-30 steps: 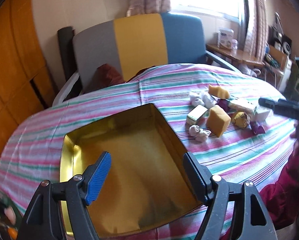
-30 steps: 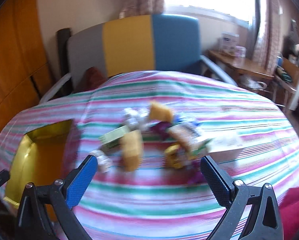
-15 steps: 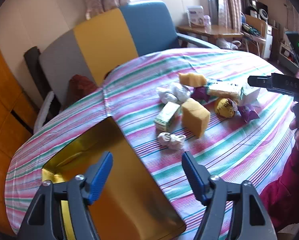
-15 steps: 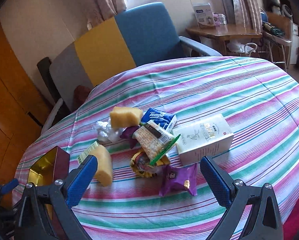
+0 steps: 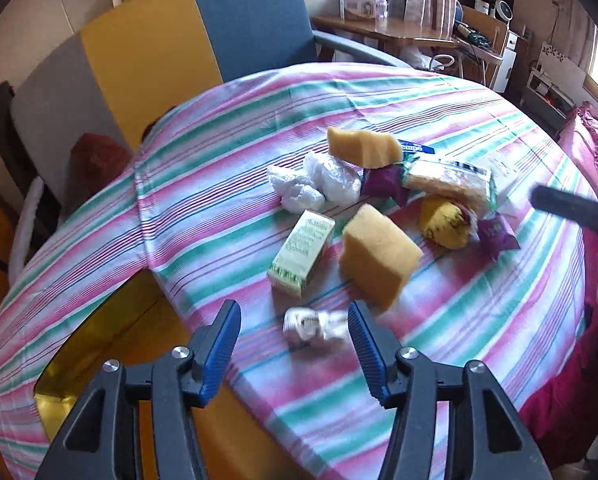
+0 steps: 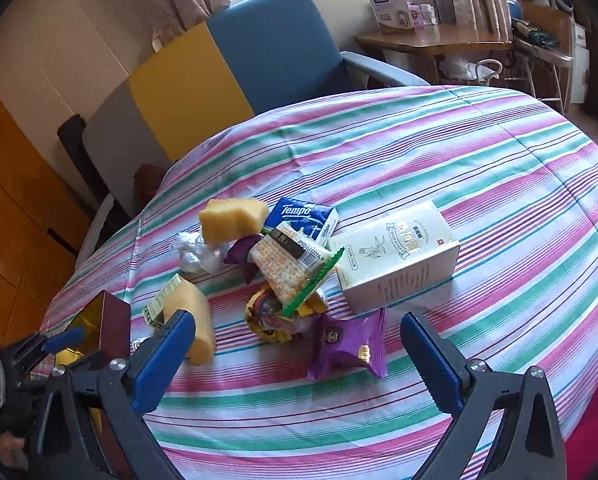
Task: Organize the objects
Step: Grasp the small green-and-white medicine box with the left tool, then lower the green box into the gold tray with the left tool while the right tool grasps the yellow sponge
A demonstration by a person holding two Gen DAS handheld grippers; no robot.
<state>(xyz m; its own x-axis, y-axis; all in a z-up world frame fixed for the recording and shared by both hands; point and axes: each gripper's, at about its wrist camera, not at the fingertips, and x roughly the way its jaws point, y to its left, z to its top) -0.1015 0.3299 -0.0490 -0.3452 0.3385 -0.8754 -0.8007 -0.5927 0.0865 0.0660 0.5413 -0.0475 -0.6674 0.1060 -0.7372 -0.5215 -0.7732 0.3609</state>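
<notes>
Straddles, with the left claw (image 5: pixel 293 314), a small white twist-wrapped sweet (image 5: pixel 315 326) lying on the pink-and-green striped tablecloth (image 5: pixel 439 360). Has just been narrowing those jaws around it, yet keeps both blue pads clear of the wrapper: half-spread, gripping nothing. Shows the sweet blurred, so reveals little beyond a pale, knotted shape.

Looks very light and probably firm at the core, with a crinkly, slippery film and limp twisted ends. Better to pinch across the plump middle than by an end, which would likely slide out or unravel. Sits low on the cloth, so calls for dropping the tips right down beside it without snagging a fold of fabric. Needs only a gentle squeeze, and risks a sideways skid if one pad arrives first.

Finds just beyond it a green-and-white rectangular carton (image 5: pixel 301 252) and a yellow foam sponge block (image 5: pixel 379 254), both near but not touching the sweet. Leaves room enough for the jaws, though the sponge's lower corner comes close to the right-hand pad. Puts the open gold metal tin (image 5: pixel 55 404), the probable destination, close by at the lower left.

Holds the right claw (image 6: pixel 297 324) spread wide and empty above a crumpled purple foil packet (image 6: pixel 347 346), with a white cardboard box (image 6: pixel 395 256) behind.
</notes>
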